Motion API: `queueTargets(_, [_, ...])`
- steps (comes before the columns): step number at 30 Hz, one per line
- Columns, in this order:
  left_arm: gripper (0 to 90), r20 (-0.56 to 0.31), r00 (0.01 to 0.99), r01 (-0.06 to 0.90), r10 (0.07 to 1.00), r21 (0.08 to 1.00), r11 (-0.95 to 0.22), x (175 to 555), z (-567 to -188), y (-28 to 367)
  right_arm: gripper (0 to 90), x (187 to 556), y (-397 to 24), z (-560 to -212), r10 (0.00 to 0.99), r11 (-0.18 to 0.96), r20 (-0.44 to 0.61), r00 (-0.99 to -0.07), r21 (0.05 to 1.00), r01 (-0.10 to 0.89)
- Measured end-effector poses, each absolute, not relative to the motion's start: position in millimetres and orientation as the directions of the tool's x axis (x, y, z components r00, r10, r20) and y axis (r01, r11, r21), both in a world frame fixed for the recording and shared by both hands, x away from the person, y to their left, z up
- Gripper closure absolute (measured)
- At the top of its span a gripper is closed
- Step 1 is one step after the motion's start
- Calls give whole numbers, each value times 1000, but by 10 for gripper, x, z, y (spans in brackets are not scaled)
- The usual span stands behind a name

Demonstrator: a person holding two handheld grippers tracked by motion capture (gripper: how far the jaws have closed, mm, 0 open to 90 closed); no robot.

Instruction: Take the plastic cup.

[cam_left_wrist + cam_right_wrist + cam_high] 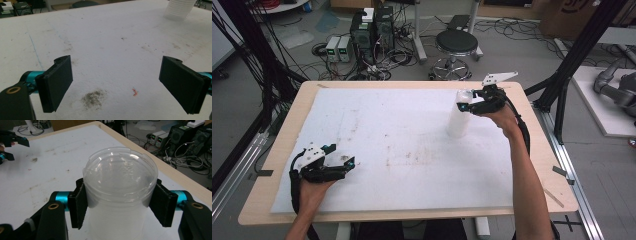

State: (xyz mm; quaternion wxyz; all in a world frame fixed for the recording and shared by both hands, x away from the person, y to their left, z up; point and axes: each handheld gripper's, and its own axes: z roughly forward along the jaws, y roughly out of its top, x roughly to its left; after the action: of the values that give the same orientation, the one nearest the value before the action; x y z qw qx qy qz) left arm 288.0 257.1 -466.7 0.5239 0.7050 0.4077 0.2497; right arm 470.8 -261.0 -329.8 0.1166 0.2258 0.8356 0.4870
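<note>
A tall stack of translucent plastic cups (458, 120) stands upright on the white sheet toward the far right of the table. My right gripper (468, 106) is shut on the stack's top cup (120, 172), one black pad pressed to each side just under the rim. Near the front left, my left gripper (341, 156) rests low over the sheet, jaws wide open with nothing between them. In the left gripper view, the open left gripper (115, 85) frames bare stained sheet, and the cup stack (178, 10) stands far off at the upper right. The left gripper (12, 145) also appears small at the right gripper view's top left.
A stained white foam sheet (412, 150) covers most of the wooden table (542, 165). Beyond the far edge are a black stool (456, 44), computer towers (372, 30) and tangled cables on the floor. Black frame posts (572, 65) rise at the right.
</note>
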Motion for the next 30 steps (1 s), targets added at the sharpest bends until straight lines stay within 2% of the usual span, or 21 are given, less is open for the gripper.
queueTargets(30, [117, -75, 546, 313, 835, 942, -121, 2881, -4666, 2571, 367, 4663, -2634, -3162, 503, 372, 20, -864, 897, 237])
